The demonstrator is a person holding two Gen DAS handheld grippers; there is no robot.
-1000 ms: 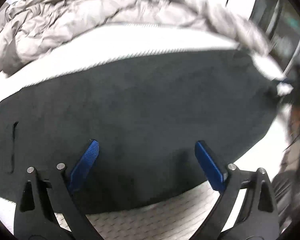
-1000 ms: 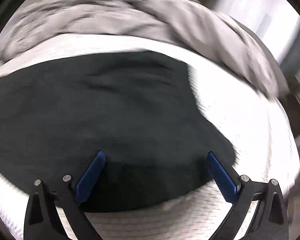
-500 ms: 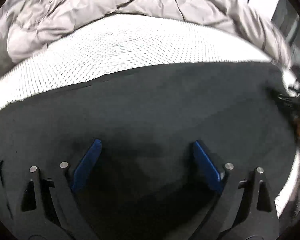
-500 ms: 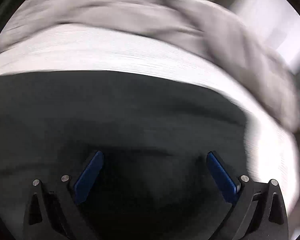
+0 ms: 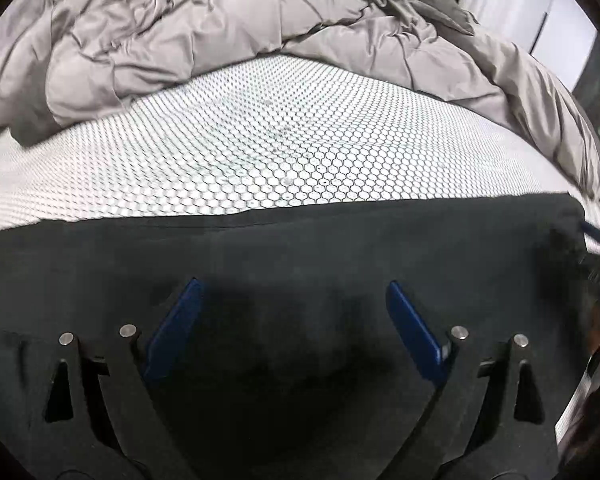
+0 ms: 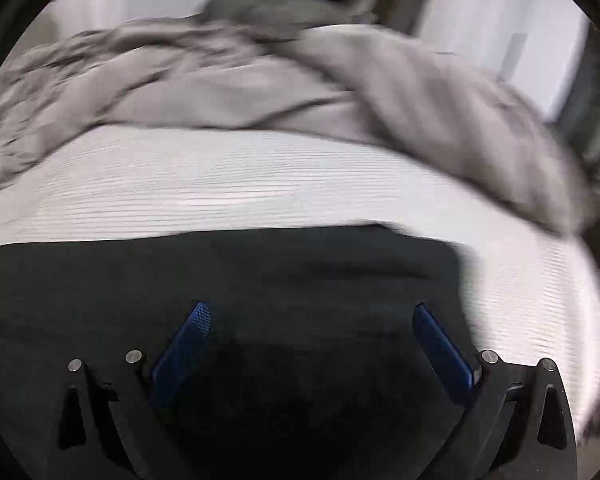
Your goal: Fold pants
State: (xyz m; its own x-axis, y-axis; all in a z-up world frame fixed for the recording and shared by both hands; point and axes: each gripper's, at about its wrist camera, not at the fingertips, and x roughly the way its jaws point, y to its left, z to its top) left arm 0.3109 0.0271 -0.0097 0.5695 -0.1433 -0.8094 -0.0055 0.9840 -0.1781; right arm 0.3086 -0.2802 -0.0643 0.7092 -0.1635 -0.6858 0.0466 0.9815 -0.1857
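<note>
Low in both frames, the left tongs and right tongs hung released, gripping nothing, over the dark pants spread flat across the bed's white mesh cover. They seemed between folds; next, each needed an edge to pinch. Beyond, along the top, a rumpled grey duvet crowded the space.

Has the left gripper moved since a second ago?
Yes. The left gripper has come down closer over the black pants; the grey duvet looms larger.
</note>
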